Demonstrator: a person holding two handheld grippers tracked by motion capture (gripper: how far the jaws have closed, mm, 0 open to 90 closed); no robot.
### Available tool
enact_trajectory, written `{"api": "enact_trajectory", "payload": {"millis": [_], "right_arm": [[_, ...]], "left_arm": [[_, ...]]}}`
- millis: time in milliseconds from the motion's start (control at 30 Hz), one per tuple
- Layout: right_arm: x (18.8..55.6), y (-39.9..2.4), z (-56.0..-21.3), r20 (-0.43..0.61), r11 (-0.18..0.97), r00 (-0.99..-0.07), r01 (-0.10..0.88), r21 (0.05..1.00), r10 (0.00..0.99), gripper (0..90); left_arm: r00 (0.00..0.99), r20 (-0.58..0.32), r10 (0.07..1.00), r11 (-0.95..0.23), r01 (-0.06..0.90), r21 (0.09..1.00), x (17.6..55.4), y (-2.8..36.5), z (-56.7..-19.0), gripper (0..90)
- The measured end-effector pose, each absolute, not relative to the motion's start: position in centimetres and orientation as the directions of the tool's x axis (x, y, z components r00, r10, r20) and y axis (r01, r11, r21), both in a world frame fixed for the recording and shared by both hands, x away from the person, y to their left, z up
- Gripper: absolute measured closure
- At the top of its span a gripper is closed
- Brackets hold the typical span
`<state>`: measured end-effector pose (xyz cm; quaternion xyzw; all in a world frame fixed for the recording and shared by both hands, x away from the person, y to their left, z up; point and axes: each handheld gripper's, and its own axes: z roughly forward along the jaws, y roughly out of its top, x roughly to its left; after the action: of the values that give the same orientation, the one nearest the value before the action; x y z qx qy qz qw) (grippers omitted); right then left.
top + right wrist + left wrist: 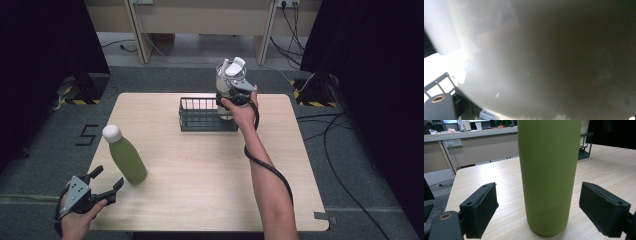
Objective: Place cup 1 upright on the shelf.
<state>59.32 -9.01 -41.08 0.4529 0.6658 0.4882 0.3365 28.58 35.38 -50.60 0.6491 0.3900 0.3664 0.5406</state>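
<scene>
A green bottle point(127, 157) with a white cap point(112, 133) stands upright on the wooden table point(200, 170), near its left front corner. My left gripper point(108, 177) is open just in front of the bottle. In the left gripper view the green bottle point(549, 170) rises between the two spread pads point(482, 210), which do not touch it. My right gripper point(232, 96) is shut on a pale white bottle point(229, 75) with a flip lid, held upright at the right end of a black wire basket point(200, 117). The white bottle point(524, 62) is blurred and very close in the right gripper view.
The basket stands at the back middle of the table. A cable point(272, 170) trails along the person's right forearm. Beyond the table are a grey floor, desk legs point(137, 35), and dark stands at both sides.
</scene>
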Motion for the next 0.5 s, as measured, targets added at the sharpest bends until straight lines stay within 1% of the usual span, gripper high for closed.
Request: {"api": "enact_trajectory", "payload": {"millis": [500], "right_arm": [[59.47,-8.94,-42.13,-0.008,0.117,-0.358,0.285,0.951,0.934,10.4]], "left_arm": [[0.428,0.052,0.902,-0.109,0.11,0.988,28.61,35.38,-50.62,14.3]]}}
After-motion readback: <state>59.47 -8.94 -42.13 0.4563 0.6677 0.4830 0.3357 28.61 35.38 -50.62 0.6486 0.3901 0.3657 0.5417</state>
